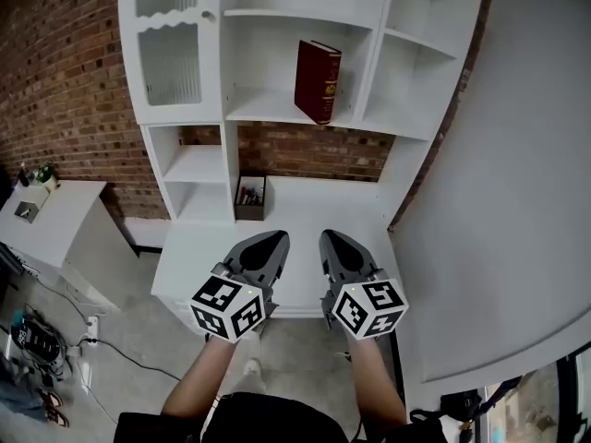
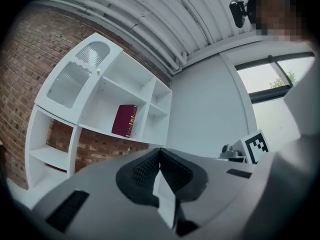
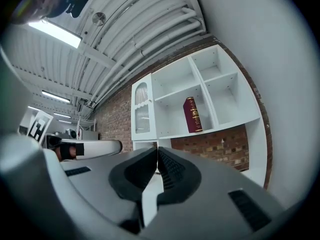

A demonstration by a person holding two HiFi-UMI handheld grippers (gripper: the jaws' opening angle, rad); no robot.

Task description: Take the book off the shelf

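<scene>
A dark red book (image 1: 318, 81) with gold print on its spine stands upright, leaning slightly, on the middle shelf of the white shelf unit (image 1: 277, 109). It also shows as the red book (image 2: 125, 120) in the left gripper view and the red book (image 3: 192, 114) in the right gripper view. My left gripper (image 1: 274, 238) and right gripper (image 1: 331, 238) are held side by side low in front of the unit, well below and short of the book. Both have their jaws shut with nothing between them.
A small open box (image 1: 250, 197) with items stands on the white counter (image 1: 305, 238) under the shelves. A brick wall (image 1: 55, 72) lies to the left, a white wall (image 1: 526, 173) to the right. A white cabinet (image 1: 51, 224) and floor cables (image 1: 102, 344) sit at lower left.
</scene>
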